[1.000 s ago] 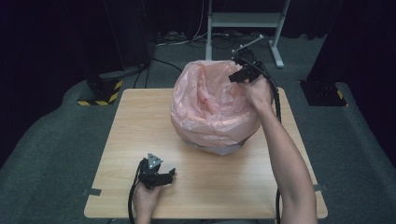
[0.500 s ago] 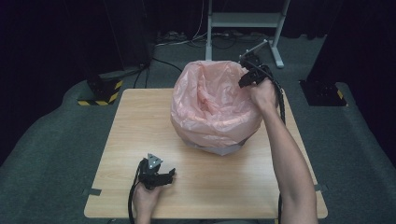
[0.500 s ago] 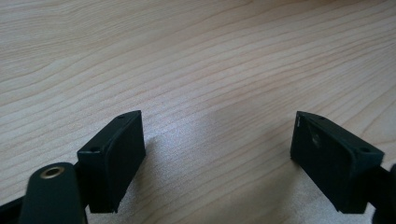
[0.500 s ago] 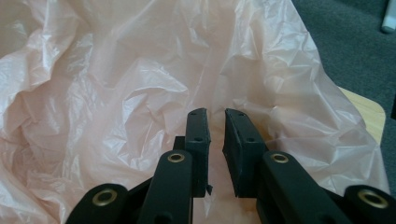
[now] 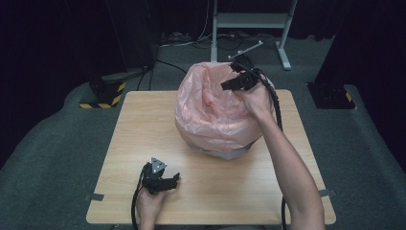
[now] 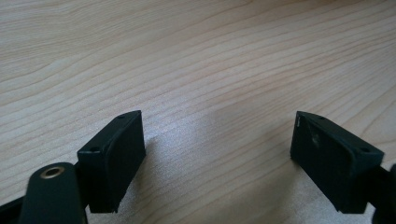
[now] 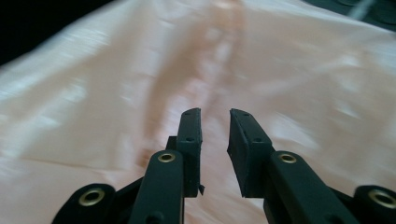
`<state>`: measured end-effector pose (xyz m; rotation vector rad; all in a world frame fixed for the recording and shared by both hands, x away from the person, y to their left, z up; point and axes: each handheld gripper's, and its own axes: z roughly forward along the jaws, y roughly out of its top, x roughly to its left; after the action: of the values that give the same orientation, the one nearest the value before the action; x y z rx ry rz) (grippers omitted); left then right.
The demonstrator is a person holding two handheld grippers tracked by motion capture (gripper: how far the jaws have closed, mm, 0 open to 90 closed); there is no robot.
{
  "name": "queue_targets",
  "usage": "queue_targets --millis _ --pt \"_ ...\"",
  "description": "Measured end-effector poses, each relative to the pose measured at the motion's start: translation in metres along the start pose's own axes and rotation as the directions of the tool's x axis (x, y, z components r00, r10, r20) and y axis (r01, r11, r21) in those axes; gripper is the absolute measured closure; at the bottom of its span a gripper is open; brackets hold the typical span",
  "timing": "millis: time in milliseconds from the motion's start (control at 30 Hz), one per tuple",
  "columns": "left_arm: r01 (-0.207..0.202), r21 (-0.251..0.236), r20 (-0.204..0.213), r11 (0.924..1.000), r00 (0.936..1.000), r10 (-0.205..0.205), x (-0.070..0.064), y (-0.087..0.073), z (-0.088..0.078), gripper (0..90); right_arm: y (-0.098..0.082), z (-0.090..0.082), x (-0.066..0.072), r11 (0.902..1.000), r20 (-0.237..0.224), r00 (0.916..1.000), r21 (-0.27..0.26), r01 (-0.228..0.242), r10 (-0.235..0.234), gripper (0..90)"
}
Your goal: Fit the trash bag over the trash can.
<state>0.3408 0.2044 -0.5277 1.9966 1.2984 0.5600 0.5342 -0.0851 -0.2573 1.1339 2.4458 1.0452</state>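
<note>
Bag (image 5: 210, 115): thin, limp, slippery film; pinch at rim. Right gripper (image 7: 215, 116) jaws just opening, narrow gap, empty; left gripper (image 6: 217, 140) spread

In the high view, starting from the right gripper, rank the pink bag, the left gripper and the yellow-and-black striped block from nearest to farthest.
From the right gripper:
1. Pink bag, directly beneath it at the table's far middle.
2. Yellow-and-black striped block, on the floor off the table's far left corner.
3. Left gripper, at the table's near left edge.

Wooden table (image 5: 143, 124) on grey carpet (image 5: 52, 158), dark surroundings.
</note>
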Motion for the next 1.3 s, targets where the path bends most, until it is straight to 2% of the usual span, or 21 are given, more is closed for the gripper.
queue_targets --millis 67,167,200,267,300,400,467,567,733,867,900,933,967,1000,1067,1100,1133,1200,1233,1267,1300 --pt "0.0 0.0 0.0 1.0 1.0 0.0 0.0 0.0 0.0 17.8 0.004 0.007 0.008 1.0 -0.039 0.9992 0.001 0.003 -0.003 73.0" --pt "0.0 0.0 -0.001 1.0 1.0 0.0 0.0 0.0 0.0 17.8 0.008 0.016 0.015 0.9998 -0.055 0.9984 0.012 0.014 -0.013 73.6" --pt "-0.002 0.002 -0.002 1.0 1.0 0.002 0.0 0.0 0.0 17.8 0.012 0.027 0.022 0.9989 -0.09 0.9957 0.039 0.027 -0.024 76.3" --pt "-0.001 0.001 -0.002 1.0 1.0 0.001 0.0 0.0 0.0 17.8 0.013 0.029 0.024 0.9987 -0.092 0.9954 0.04 0.031 -0.028 76.8" --pt "-0.001 0.001 -0.002 1.0 1.0 0.001 0.0 0.0 0.0 17.8 0.015 0.037 0.03 0.9979 -0.107 0.9937 0.052 0.039 -0.033 77.5" --pt "-0.001 0.002 -0.002 1.0 1.0 0.001 0.0 0.0 0.0 17.8 0.017 0.044 0.034 0.9963 -0.114 0.9929 0.074 0.044 -0.036 78.3" --pt "-0.001 0.001 -0.002 1.0 1.0 0.001 0.0 0.0 0.0 17.8 0.02 0.053 0.037 0.9927 -0.124 0.9917 0.11 0.048 -0.035 81.7" --pt "0.0 0.001 -0.002 1.0 1.0 0.0 0.0 0.0 0.0 17.9 0.024 0.064 0.039 0.9813 -0.128 0.9913 0.185 0.053 -0.029 86.2" --pt "0.001 0.001 -0.002 1.0 1.0 -0.001 0.0 0.0 0.0 17.9 0.025 0.078 0.04 0.9665 -0.13 0.9914 0.253 0.046 -0.013 87.4" --pt "0.0 0.001 -0.002 1.0 1.0 0.0 0.0 0.0 0.0 17.9 0.024 0.072 0.044 0.9699 -0.138 0.9899 0.235 0.064 -0.032 86.9" --pt "0.0 0.001 -0.002 1.0 1.0 0.0 0.0 0.0 0.0 17.9 0.023 0.062 0.044 0.9747 -0.132 0.9892 0.205 0.09 -0.063 86.1" --pt "0.0 0.001 -0.002 1.0 1.0 0.0 0.0 0.0 0.0 17.9 0.023 0.062 0.044 0.9747 -0.132 0.9892 0.205 0.09 -0.063 86.1" --pt "0.0 0.001 -0.002 1.0 1.0 0.0 0.0 0.0 0.0 17.9 0.023 0.057 0.044 0.976 -0.122 0.9897 0.195 0.098 -0.075 86.0" --pt "0.0 0.001 -0.002 1.0 1.0 0.0 0.0 0.0 0.0 17.9 0.021 0.043 0.038 0.9814 -0.096 0.992 0.165 0.098 -0.083 86.2" --pt "0.0 0.001 -0.002 1.0 1.0 0.0 0.0 0.0 0.0 17.9 0.018 0.032 0.028 0.9843 -0.057 0.9952 0.153 0.088 -0.08 86.9" --pt "0.0 0.001 -0.002 1.0 1.0 0.0 0.0 0.0 0.0 17.9 0.018 0.032 0.028 0.9843 -0.057 0.9952 0.153 0.088 -0.08 86.9" --pt "0.0 0.001 -0.002 1.0 1.0 0.0 0.0 0.0 0.0 17.9 0.015 0.025 0.017 0.9878 -0.016 0.9979 0.142 0.064 -0.062 87.5" --pt "0.0 0.001 -0.002 1.0 1.0 0.0 0.0 0.0 0.0 17.9 0.011 0.019 0.006 0.9896 0.029 0.9983 0.136 0.046 -0.051 87.9" --pt "0.0 0.001 -0.002 1.0 1.0 0.0 0.0 0.0 0.0 17.9 0.009 0.018 0.002 0.9895 0.049 0.9976 0.138 0.042 -0.049 88.0" --pt "0.0 0.001 -0.002 1.0 1.0 0.0 0.0 0.0 0.0 17.9 0.009 0.018 0.002 0.9895 0.049 0.9976 0.138 0.042 -0.049 88.0" --pt "0.0 0.001 -0.002 1.0 1.0 0.0 0.0 0.0 0.0 17.9 0.005 0.016 -0.007 0.9894 0.128 0.9901 0.14 0.04 -0.058 88.5"
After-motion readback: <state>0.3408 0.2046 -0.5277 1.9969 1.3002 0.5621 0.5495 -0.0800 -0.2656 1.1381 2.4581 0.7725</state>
